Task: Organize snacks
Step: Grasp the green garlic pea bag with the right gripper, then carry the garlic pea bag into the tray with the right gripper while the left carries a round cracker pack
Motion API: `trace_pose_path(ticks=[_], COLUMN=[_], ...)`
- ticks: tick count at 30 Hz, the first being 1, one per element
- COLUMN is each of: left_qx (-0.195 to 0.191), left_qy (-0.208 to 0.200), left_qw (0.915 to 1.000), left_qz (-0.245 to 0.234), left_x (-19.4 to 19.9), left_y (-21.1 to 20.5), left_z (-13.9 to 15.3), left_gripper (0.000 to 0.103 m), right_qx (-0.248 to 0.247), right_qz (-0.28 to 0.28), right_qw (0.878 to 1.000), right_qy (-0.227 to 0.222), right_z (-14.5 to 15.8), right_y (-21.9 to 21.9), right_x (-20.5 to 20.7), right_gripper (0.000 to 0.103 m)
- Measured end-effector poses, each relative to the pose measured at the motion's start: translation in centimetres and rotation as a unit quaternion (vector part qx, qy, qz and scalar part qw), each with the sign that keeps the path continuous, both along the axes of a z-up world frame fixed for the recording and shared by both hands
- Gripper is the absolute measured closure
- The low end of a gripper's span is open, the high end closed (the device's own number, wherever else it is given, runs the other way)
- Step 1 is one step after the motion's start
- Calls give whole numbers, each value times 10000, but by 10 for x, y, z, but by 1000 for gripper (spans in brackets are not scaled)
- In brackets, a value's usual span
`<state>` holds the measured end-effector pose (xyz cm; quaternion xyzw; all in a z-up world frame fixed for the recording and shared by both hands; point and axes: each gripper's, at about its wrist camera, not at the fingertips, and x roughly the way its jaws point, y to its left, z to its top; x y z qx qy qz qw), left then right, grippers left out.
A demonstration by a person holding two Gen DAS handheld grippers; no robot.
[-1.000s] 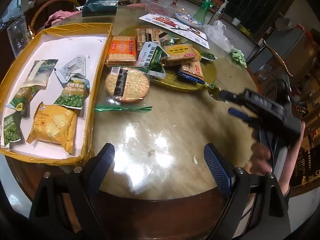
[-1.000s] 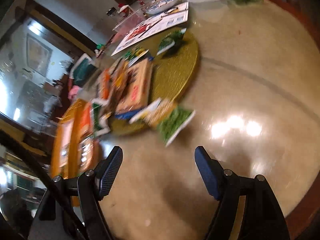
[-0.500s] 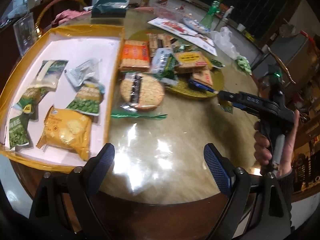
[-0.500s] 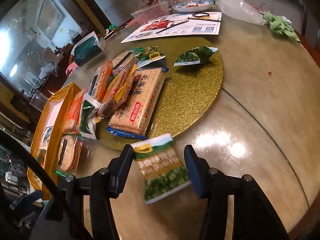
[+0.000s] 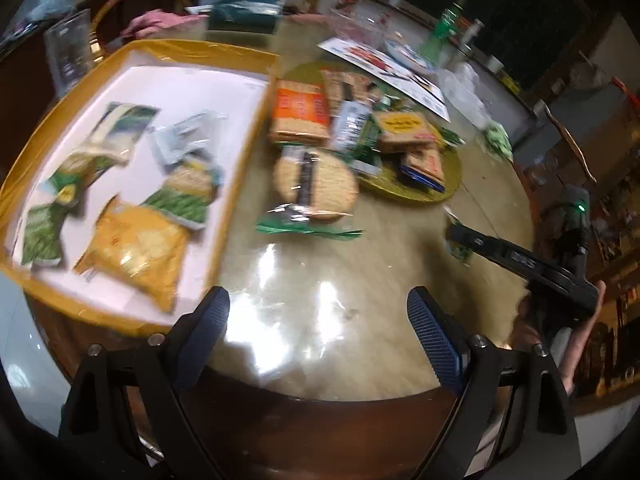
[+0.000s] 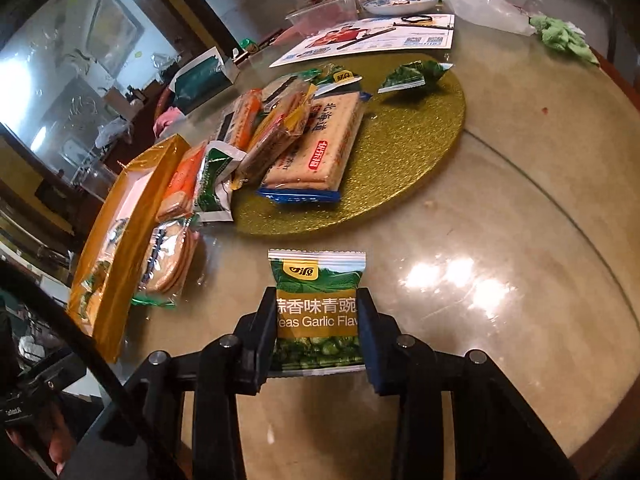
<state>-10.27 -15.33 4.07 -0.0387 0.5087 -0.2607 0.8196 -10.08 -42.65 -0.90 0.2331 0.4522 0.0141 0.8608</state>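
Note:
My right gripper [image 6: 317, 304] points down at the table, its jaws closing, pads against both sides of a green garlic pea packet [image 6: 316, 276]. In the left wrist view that gripper [image 5: 520, 260] reaches in from the right. The left gripper [image 5: 316, 308] hangs open over the table's near edge with nothing between its fingers. A yellow tray [image 5: 192, 46] on the left holds several pea packets [image 5: 184, 196] and a yellow cracker bag [image 5: 140, 248]. A round cracker pack [image 5: 316, 184] lies beside it. More cracker packs [image 6: 316, 148] are piled on a gold round board [image 6: 400, 152].
At the far side lie a printed leaflet [image 6: 372, 38], a clear plastic bag [image 6: 488, 8], a green cloth [image 6: 564, 38] and a bowl [image 6: 400, 2]. A teal box [image 5: 244, 12] and a glass [image 5: 70, 48] stand behind the tray. The table's dark rim [image 5: 320, 420] runs just below the left gripper.
The right gripper's jaws have narrowed from wide open onto the pea packet, which lay by the gold board's edge. The left gripper's view has drifted slightly.

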Motion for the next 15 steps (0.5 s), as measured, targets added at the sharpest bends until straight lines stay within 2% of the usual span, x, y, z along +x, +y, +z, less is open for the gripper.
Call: trace_pose_path(ticks=[4,7,13,15], left_qx=[311,849,1350,1540], left_qy=[-305,-488,-75,78], left_qw=[9987,9946,9897,9870], left_qz=[-270,-346,-464,-465], left_x=[14,44,90,97], left_y=[-35,-58,-80,-84], left_z=[8,-1,-31,-42], left_gripper=[13,13,13,18], right_qx=[17,-111,57,128], right_qz=[-285,-329,-292,-299], right_qw=[9995,9990,9976,9973], right_qy=[-132,-282,-629,-663], right_z=[-1,-1,-5,-6], right_y=[4,10,13,12], right_x=[11,17,16,15], right_gripper=[66,66,66,66])
